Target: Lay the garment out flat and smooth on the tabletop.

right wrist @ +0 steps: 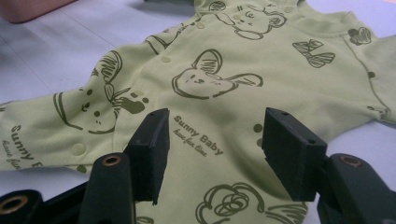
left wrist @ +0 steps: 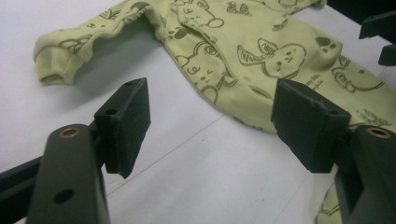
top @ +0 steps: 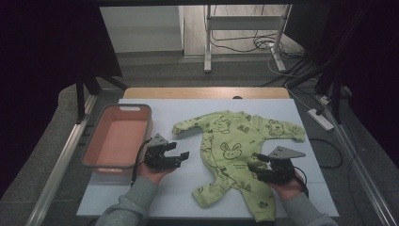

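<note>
A light green baby romper (top: 235, 141) printed with bunnies lies flat on the white table cover (top: 164, 113), sleeves spread and legs toward me. My left gripper (top: 181, 153) sits on the cover just left of the romper, jaws open and empty, pointing at its side. In the left gripper view the gripper (left wrist: 212, 121) faces the romper (left wrist: 261, 60) and its near sleeve. My right gripper (top: 255, 161) hovers over the romper's right leg, open. In the right gripper view the gripper (right wrist: 217, 140) frames the "Sunny Baby" print on the romper (right wrist: 280, 70), with nothing pinched.
A pink rectangular basin (top: 117, 108) stands empty at the left of the table, beside my left hand. Behind the table are a white metal stand (top: 244, 23), floor cables and a power strip (top: 321, 120). Metal rails run along both sides.
</note>
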